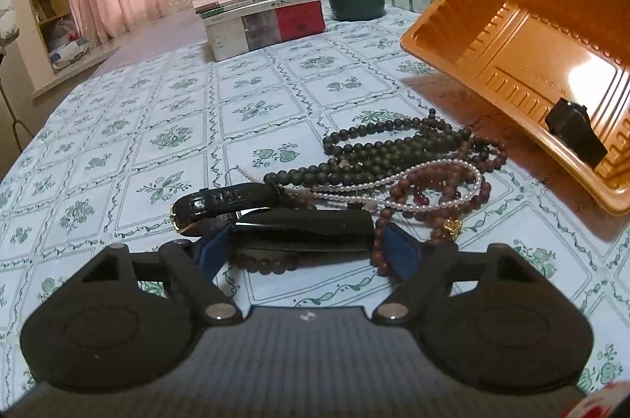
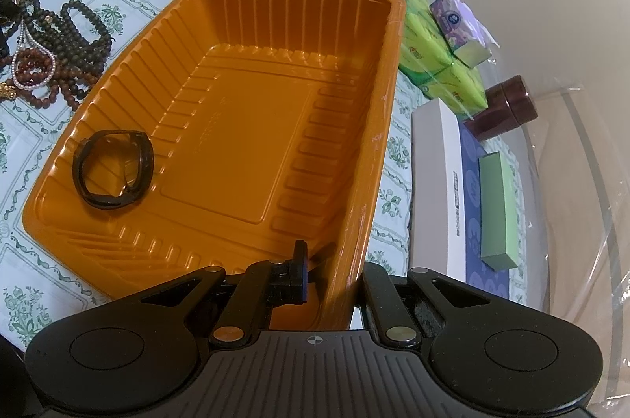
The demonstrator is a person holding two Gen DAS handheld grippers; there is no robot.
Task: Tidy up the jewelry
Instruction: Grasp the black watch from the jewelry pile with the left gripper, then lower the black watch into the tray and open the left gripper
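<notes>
One black watch (image 2: 114, 173) already lies in the orange plastic tray (image 2: 252, 126), which the right gripper (image 2: 315, 280) clamps by its near wall and tilts. The left gripper (image 1: 307, 252), jaws spread, straddles a second black watch (image 1: 275, 217) beside the tangled bead necklaces (image 1: 393, 162) near mid-tabletop, not yet sorted.

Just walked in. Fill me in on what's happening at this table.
A person with a gripper in each hand is sorting jewelry into an orange tray. The right gripper is shut on the tray's near rim and holds it tilted. One black watch already lies inside. The left gripper, jaws open, sits low over the pile on the tablecloth, straddling a black-strapped watch beside the bead strands and pearl string.
</notes>
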